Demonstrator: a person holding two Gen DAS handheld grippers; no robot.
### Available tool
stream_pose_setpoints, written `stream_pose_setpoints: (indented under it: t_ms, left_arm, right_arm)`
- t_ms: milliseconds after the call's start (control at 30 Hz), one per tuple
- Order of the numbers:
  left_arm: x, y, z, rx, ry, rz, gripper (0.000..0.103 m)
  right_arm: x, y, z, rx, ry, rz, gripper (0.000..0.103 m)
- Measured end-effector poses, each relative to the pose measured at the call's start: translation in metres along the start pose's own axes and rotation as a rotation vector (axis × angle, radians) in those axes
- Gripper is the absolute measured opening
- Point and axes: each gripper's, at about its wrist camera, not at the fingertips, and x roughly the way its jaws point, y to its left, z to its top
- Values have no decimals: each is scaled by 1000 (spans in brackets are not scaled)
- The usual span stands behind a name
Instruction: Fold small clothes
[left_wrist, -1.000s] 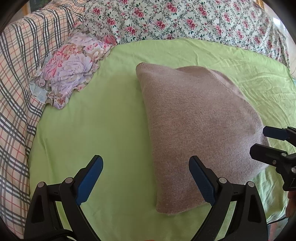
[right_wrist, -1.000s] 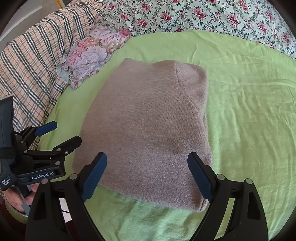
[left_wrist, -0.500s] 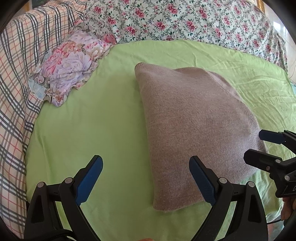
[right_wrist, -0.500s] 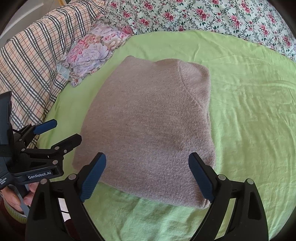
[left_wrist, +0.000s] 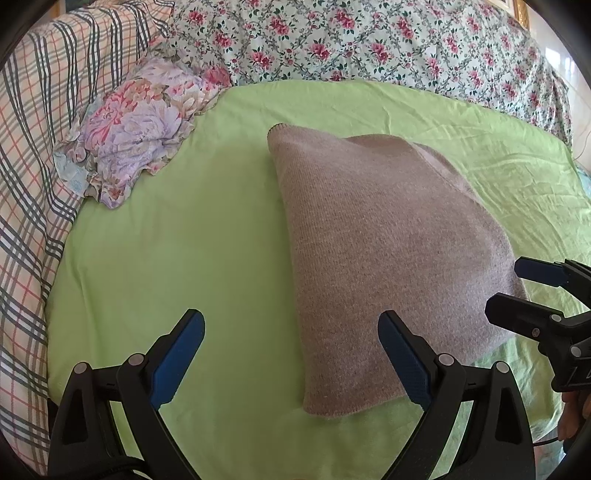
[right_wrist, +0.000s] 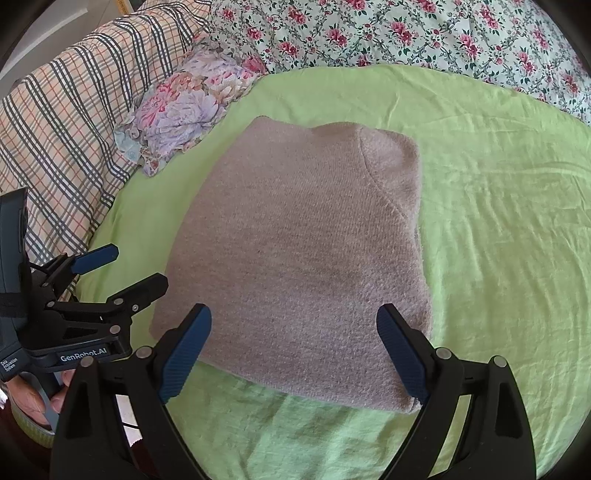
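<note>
1. The left gripper (left_wrist: 291, 354) has its blue-padded fingers (left_wrist: 177, 354) spread wide, holding nothing, above the green sheet (left_wrist: 166, 258) at the near left edge of the sweater.
2. The right gripper (right_wrist: 293, 354) is likewise spread wide and empty, its fingers (right_wrist: 400, 354) framing the sweater's near edge; whether they touch the knit is hard to tell.
3. The taupe knit sweater (right_wrist: 306, 258) lies folded into a compact block on the sheet, in the middle of the bed.
4. Just beyond its far left corner sits a crumpled floral cloth (right_wrist: 181, 110), apart from it.
5. A plaid blanket (right_wrist: 62, 122) lies left; a rose-print quilt (right_wrist: 424, 33) runs along the back.
</note>
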Motion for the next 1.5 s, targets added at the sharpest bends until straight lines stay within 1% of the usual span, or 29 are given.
stream_pose_setpoints:
  t_ms: [667,1500]
  left_arm:
    - [-4,1,0,-5,-10,-3,96]
    - [-5,-2,5,-2,-17,-8,96]
  right_arm:
    - [0,6,-2,5,-4,-1,91]
    - [-3,8,3,16,-21,8,92]
